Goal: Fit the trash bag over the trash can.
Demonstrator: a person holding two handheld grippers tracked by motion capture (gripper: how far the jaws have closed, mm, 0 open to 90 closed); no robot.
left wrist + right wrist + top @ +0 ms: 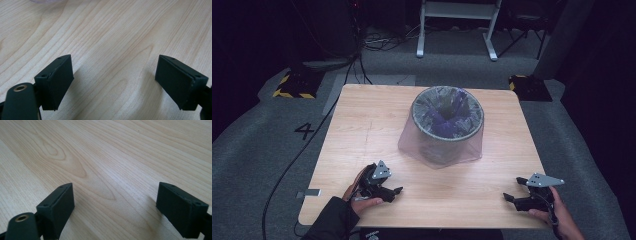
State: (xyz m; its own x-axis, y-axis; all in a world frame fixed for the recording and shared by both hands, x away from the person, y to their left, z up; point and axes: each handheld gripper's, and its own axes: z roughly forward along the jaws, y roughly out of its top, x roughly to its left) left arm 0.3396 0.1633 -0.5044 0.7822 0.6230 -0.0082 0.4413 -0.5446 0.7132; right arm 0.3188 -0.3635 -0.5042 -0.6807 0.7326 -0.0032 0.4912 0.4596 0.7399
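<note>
Seen from the high view, a mesh waste bin (447, 120) lined with a translucent purple bag (439, 150) is standing on the far half of a light wooden table (362, 130), the bag draping down over the bin's sides and spreading onto the wood around its base. Nearer the person than the bin and off to its left, the left gripper (393, 191) is resting on the table in the person's left hand (362, 197), well apart from the bin, its black jaws pointing toward the table's middle. Nearer than the bin and off to its right, the right gripper (513, 191) is sitting close to the table's near edge in the person's right hand (557, 212), also well apart from the bin, a grey three-cornered plate showing on top. In the left gripper view, the left gripper (113, 75) is holding its two jaws wide apart with nothing between them, bare wood grain of the table (112, 37) lying under them, and a pale edge of the bag (46, 1) is peeking in at the top, far beyond the jaws. In the right gripper view, the right gripper (115, 200) is likewise keeping its jaws spread wide and gripping nothing, hovering low over the table (112, 152).
</note>
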